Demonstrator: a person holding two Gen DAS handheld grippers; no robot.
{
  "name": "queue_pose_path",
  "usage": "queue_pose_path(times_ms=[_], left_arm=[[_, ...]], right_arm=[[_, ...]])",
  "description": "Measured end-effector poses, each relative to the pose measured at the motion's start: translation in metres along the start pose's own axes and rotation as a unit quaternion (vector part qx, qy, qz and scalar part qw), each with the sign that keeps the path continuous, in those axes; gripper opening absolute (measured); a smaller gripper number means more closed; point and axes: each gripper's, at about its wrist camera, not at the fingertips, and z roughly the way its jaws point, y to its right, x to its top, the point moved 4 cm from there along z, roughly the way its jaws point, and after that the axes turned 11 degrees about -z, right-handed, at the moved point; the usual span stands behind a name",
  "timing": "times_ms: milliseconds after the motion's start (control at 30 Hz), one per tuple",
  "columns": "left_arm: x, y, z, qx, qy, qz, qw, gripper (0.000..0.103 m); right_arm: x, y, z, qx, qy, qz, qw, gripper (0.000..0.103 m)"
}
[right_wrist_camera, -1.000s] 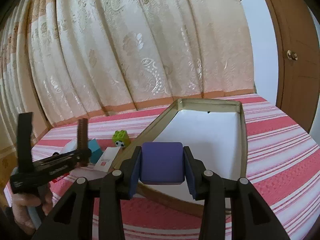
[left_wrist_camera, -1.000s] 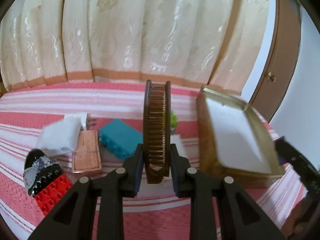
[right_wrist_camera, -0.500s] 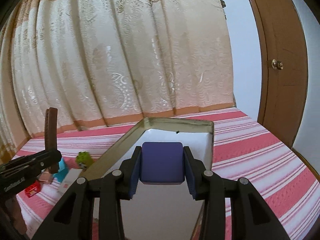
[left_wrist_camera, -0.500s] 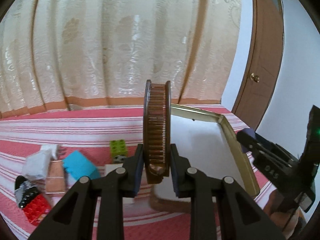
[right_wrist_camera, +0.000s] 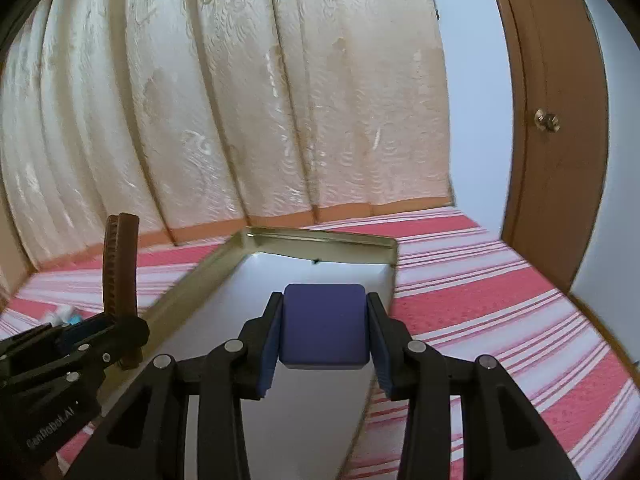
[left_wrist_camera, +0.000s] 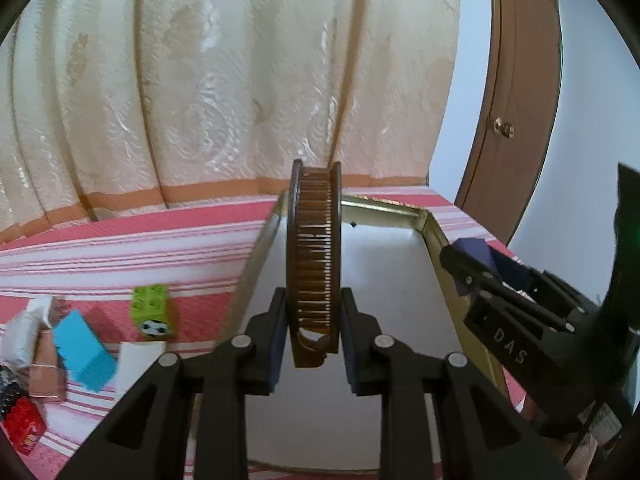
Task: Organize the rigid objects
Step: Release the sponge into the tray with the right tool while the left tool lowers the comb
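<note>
Comb point(left_wrist_camera: 314, 264), brown and standing on edge, is pinched between the fingers of your left gripper point(left_wrist_camera: 313, 338), whose jaws are closed down to the comb's narrow width and press it on both sides. You hold it in the air over the near left part of the tray point(left_wrist_camera: 434, 236), a gold-rimmed tin with a white floor.

Your right gripper point(right_wrist_camera: 324, 330) is set wider and clamps a dark blue block point(right_wrist_camera: 324, 326) squarely between its pads, also above the tray's white floor, toward the right rim. From the left camera that block point(left_wrist_camera: 474, 250) shows just past the tray's right wall.

Left of the tray, on the red and white striped cloth point(left_wrist_camera: 120, 252), lie a green brick point(left_wrist_camera: 151, 310), a light blue block point(left_wrist_camera: 84, 350), a white card point(left_wrist_camera: 138, 360), a red brick point(left_wrist_camera: 22, 424) and a small white packet point(left_wrist_camera: 24, 330).
</note>
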Motion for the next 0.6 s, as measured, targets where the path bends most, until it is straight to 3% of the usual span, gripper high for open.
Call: queue_pose_path(times_ms=[233, 467, 567, 600], left_arm=[[-0.01, 0.001, 0.018, 0.015, -0.022, 0.003, 0.9997, 0.023], [-0.013, -0.002, 0.024, 0.035, -0.019, 0.015, 0.9991, 0.023], [-0.013, -0.004, 0.021, 0.031, -0.014, 0.01, 0.9994, 0.025], [-0.013, -0.006, 0.02, 0.032, -0.011, 0.008, 0.9994, 0.036]], right_arm=[[-0.002, -0.004, 0.008, 0.013, -0.02, -0.007, 1.0, 0.043], [-0.003, -0.002, 0.009, 0.024, -0.021, 0.002, 0.999, 0.043], [-0.002, -0.004, 0.008, 0.027, -0.018, -0.001, 0.999, 0.055], [-0.002, -0.003, 0.006, 0.025, -0.011, 0.002, 1.0, 0.067]])
